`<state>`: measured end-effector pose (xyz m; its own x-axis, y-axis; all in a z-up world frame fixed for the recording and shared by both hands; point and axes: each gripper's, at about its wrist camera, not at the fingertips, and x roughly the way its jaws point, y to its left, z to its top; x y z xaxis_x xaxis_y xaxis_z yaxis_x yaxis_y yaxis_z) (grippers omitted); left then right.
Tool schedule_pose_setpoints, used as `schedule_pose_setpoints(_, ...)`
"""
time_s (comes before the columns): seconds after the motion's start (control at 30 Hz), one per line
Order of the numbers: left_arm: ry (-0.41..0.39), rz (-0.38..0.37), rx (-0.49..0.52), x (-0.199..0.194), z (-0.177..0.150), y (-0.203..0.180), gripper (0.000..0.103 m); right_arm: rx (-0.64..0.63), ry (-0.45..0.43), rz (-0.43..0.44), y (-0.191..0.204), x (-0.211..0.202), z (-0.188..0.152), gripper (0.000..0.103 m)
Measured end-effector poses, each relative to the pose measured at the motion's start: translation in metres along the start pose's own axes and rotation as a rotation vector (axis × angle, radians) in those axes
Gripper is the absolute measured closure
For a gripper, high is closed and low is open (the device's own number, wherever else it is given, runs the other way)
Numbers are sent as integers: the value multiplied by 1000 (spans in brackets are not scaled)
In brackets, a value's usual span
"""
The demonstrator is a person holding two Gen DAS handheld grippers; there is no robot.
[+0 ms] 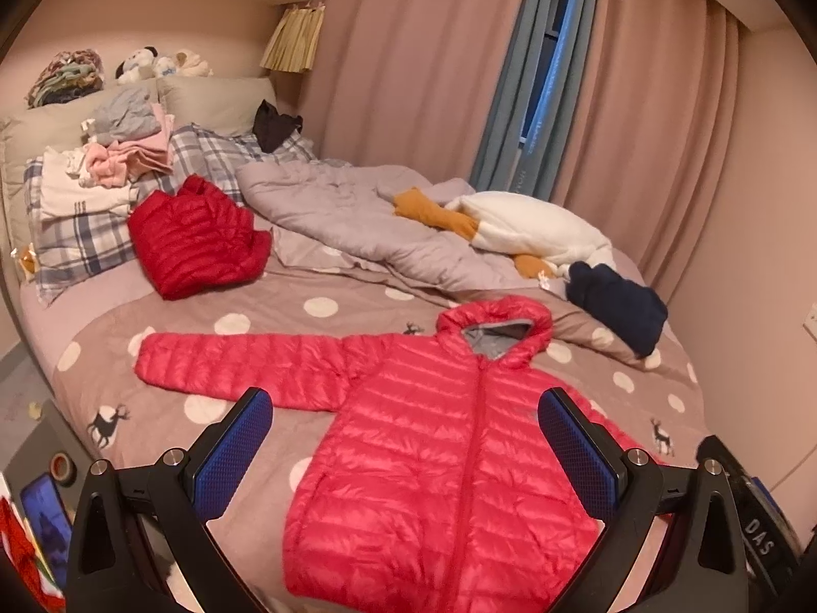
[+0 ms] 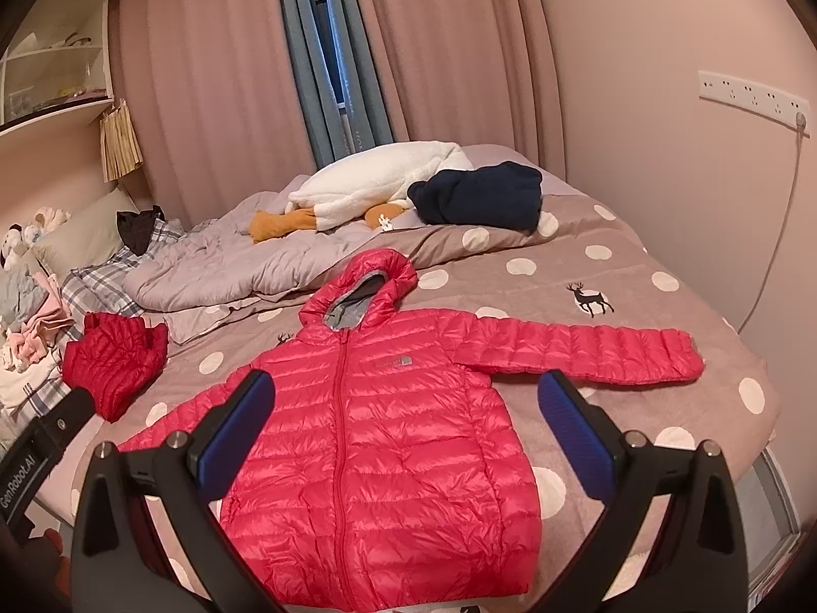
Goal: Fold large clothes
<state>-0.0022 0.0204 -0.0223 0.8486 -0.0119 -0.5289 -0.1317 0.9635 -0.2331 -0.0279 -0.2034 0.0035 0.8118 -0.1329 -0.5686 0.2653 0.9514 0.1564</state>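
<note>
A pinkish-red hooded puffer jacket [image 1: 449, 454] [image 2: 388, 439] lies flat and zipped on the spotted bedspread, front up, both sleeves stretched out sideways. My left gripper [image 1: 403, 434] hovers open above its lower left part, blue pads wide apart with nothing between them. My right gripper [image 2: 403, 419] is open too, held over the jacket's body. The left sleeve [image 1: 240, 362] reaches toward the bed's left edge, and the right sleeve [image 2: 602, 352] toward the right edge. The other gripper's body [image 2: 46, 434] shows at the left of the right wrist view.
A folded darker red puffer jacket [image 1: 196, 242] [image 2: 115, 357] lies near the pillows. A crumpled grey quilt [image 1: 357, 214], a white plush goose [image 1: 531, 225], a navy garment [image 1: 618, 306] and a clothes pile [image 1: 117, 153] crowd the far side. A wall [image 2: 689, 179] bounds the right.
</note>
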Motion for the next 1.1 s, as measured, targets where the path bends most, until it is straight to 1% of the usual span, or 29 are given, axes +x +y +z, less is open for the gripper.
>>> schedule_pose_setpoints(0.1, -6, 10, -2, 2, 0, 0, 0, 6, -4, -14, -2, 1, 0, 0)
schedule_pose_setpoints(0.2, -19, -14, -4, 3, 0, 1, 0, 15, 0, -9, -3, 3, -1, 0)
schedule_pose_setpoints(0.27, -24, -7, 17, 5, -1, -2, 0, 19, 2, -9, -4, 4, -2, 0)
schedule_pose_setpoints(0.33, -37, 6, 61, 8, -1, -6, 0, 27, 5, -10, -5, 6, -1, 0)
schedule_pose_setpoints(0.4, -41, 29, 97, 10, -3, -9, 0, 45, 6, -5, -7, 7, -1, 0)
schedule_pose_setpoints(0.47, -52, 41, 107, 11, -5, -10, 0, 52, 3, 4, -8, 7, -2, 0)
schedule_pose_setpoints(0.57, -69, 32, 106, 9, -6, -9, 0, 58, -6, 4, -10, 8, -2, 0)
schedule_pose_setpoints(0.67, -73, 6, 107, 10, -5, -8, 0, 66, -4, 36, -13, 12, -1, 0)
schedule_pose_setpoints(0.73, -66, -31, 109, 15, -4, -7, 0, 75, 4, 57, -17, 18, -2, 0)
schedule_pose_setpoints(0.77, -49, -56, 102, 19, -4, -4, 0, 75, 12, 66, -19, 21, -2, 0)
schedule_pose_setpoints(0.87, -28, -91, 64, 32, -4, 3, 0, 41, 39, 70, -24, 34, -8, 0)
schedule_pose_setpoints(0.9, -21, -87, 53, 38, -4, 6, 0, 43, 46, 67, -27, 37, -9, 0)
schedule_pose_setpoints(1.0, -33, -68, 45, 55, -2, 14, 0, 73, 74, 67, -44, 52, -13, 0)
schedule_pose_setpoints(1.07, 0, -53, 30, 73, 0, 24, 0, 105, 67, 69, -58, 63, -13, 0)
schedule_pose_setpoints(1.1, 16, -51, 9, 81, 1, 32, 0, 122, 64, 55, -69, 71, -12, 0)
